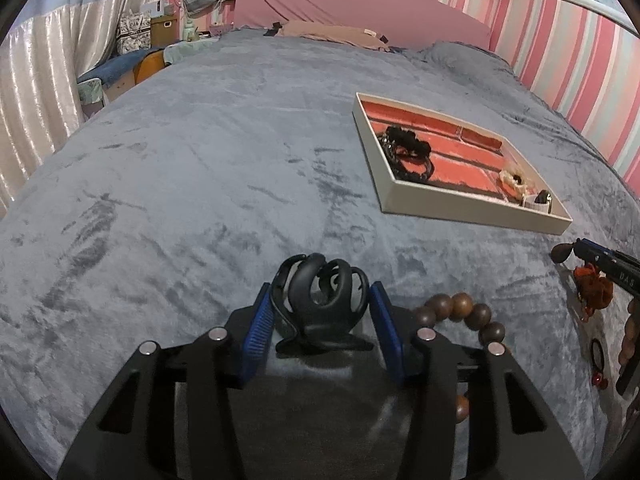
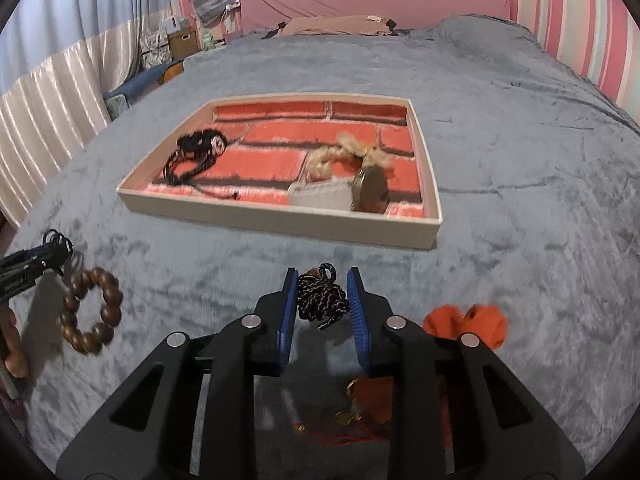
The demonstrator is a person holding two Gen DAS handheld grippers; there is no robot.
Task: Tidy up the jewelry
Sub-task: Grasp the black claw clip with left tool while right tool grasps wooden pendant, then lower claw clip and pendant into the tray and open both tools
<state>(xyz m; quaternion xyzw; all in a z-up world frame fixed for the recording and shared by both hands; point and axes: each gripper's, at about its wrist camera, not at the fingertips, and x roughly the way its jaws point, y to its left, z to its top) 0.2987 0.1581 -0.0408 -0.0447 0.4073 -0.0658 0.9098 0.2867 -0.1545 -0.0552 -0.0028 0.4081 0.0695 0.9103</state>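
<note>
While clamped between left claw (image 1: 320, 308) pads, black hair ties (image 1: 320, 300); braided cord (image 2: 322, 300) pinched in right claw (image 2: 323, 300)

Home bedroom, grey plush bedspread (image 1: 224, 168) filling the view, pink headboard (image 1: 360, 12) at 12 o'clock, pink striped wallpaper (image 1: 580, 64) at 2 o'clock, pale curtains (image 1: 44, 92) at 10 o'clock

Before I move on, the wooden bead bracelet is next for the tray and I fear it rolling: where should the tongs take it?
Pinch one side of the bead bracelet across its band, one finger inside the open ring, one outside, coming straight down from above. It lies flat on the blanket, so the centre hole is free; the round beads would slip from a squeeze across the whole loop.
</note>
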